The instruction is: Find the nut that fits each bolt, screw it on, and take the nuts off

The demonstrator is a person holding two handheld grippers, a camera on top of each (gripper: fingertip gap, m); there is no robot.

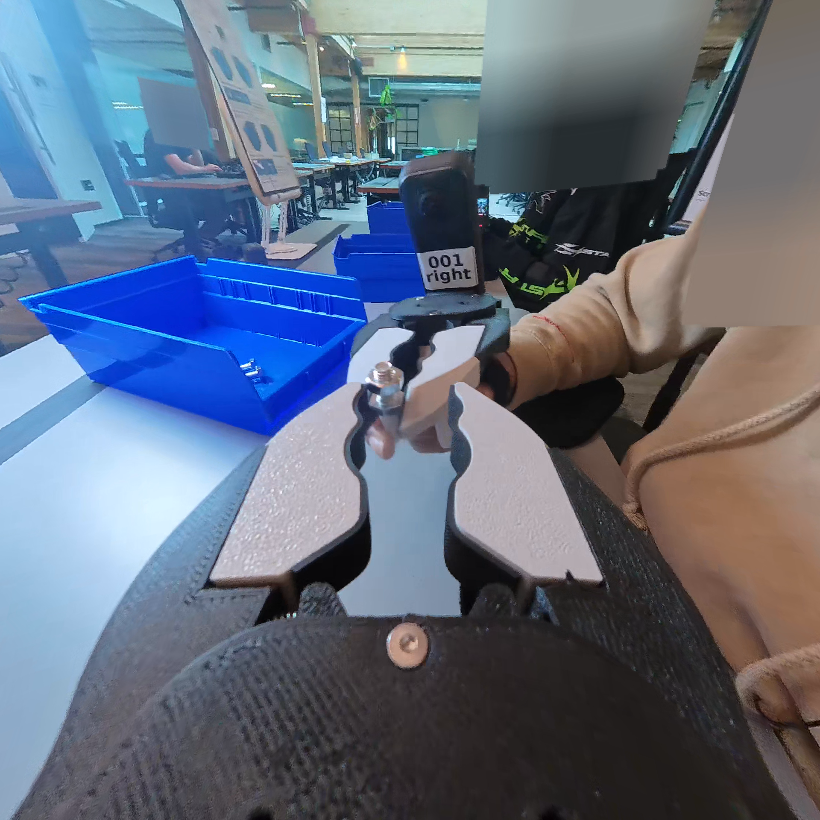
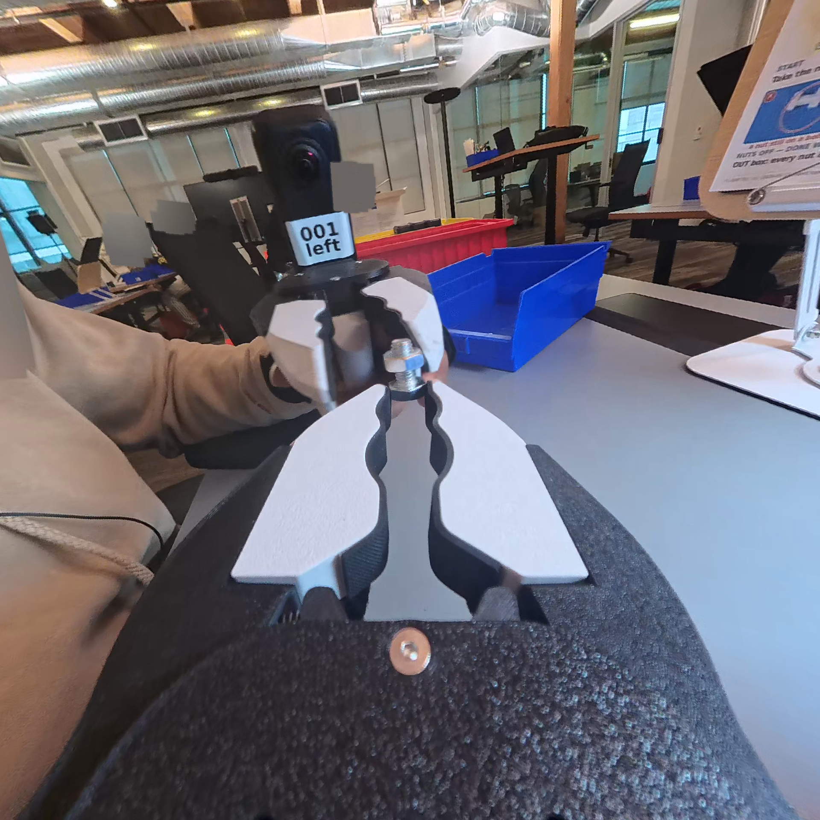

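Right wrist view: the right gripper clamps the bolt by its head at the fingertips, shank pointing up, above the grey tabletop. A silver nut sits partway down the thread, a few turns bare above it. Beyond, the left gripper stands spread, one finger just beside the nut. Farther back, a blue bin rests on the tabletop.
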